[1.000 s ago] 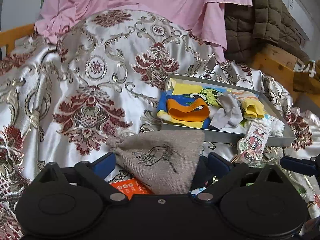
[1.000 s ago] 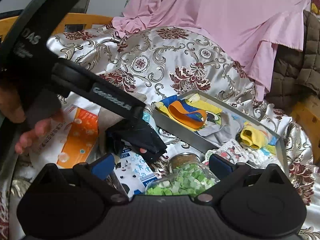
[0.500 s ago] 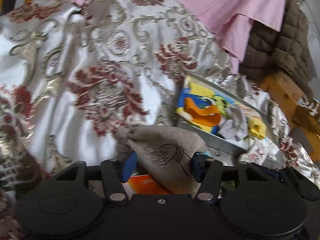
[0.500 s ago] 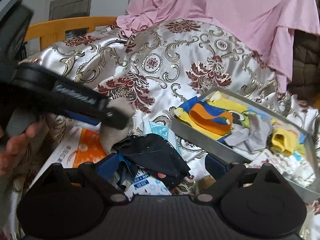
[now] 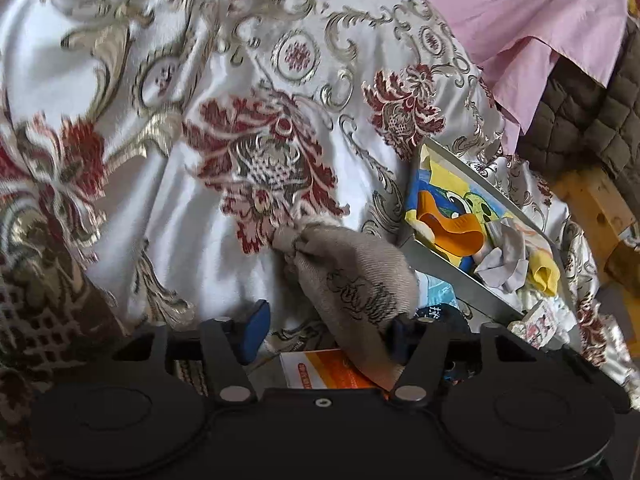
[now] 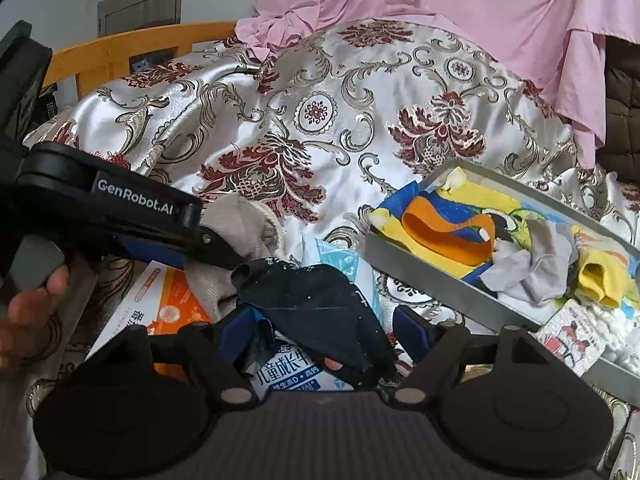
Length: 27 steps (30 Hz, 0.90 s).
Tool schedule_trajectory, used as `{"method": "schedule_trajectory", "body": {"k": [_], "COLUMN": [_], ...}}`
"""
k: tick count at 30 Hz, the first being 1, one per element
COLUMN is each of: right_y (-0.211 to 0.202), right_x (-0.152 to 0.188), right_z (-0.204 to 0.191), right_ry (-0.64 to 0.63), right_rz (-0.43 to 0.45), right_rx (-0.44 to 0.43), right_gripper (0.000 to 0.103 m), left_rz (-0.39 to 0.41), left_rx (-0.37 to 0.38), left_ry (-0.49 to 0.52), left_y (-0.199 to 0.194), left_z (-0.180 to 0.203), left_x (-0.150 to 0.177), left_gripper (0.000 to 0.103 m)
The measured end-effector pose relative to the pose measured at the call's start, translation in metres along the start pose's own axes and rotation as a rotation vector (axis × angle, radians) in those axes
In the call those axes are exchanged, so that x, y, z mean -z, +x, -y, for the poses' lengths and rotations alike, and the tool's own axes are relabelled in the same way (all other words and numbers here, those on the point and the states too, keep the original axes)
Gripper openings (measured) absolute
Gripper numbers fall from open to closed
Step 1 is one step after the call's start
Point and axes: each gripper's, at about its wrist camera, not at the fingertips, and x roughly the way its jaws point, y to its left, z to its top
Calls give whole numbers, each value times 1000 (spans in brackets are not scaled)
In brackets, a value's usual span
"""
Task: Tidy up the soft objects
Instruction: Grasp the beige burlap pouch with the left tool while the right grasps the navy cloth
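Beige knit sock (image 5: 352, 276) sits between the half-open left tool (image 5: 326, 334), unpinched, ready for the grey tray (image 5: 452, 276); right tool (image 6: 318, 330) gapes around a navy sock (image 6: 316, 300).

The lower end of the grey pouch (image 5: 352, 280) goes behind the body of the left hand-held gripper (image 5: 326, 334), so its bottom is not seen. Below it an orange box (image 5: 320, 372) shows only one strip; the rest is covered by the pouch and the gripper body. To the right, the tray (image 5: 460, 276) is partly behind this gripper, and its near corner cannot be seen. On the far left the patterned cloth (image 5: 120, 160) is blurred.

Between the fingers of the right hand-held gripper (image 6: 320, 334), a dark cloth (image 6: 320, 312) covers most of a white carton (image 6: 288, 376); its print is cut off. The tray's right end leaves the picture.
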Motion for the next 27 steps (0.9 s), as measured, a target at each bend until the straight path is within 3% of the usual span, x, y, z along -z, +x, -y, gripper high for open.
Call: {"method": "schedule_trajectory", "body": {"k": [4,8,12,18,20,23,27], "right_y": [4,7,8,4,2,0,-5], "right_x": [2,5,6,9,10,10,12], "right_z": [2,3,3,1,0,-1,-1], "right_ry": [27,33,42,38,35,36,45], "right_rz": [-32,-42,-42,-33,-27,-21,-5], "right_rx": [-19,-22,-28,-41,-41,-44,-36], "right_gripper": [72,68,56,41,37,29,23], "left_rz": [-35,-41,-43,-36,-40,-23,-29], "left_rx": [37,57,65,59,81,76,95], "left_ry": [-61,-53,-58,-83,-98,-54,-85], "left_y": [10,17,25,22,17,14,18], "left_z": [-6,-3,-5,-6,-6,-1,-6], "left_x": [1,2,1,-1,-2,0,-2], "left_gripper": [71,75,74,60,45,39,34]}}
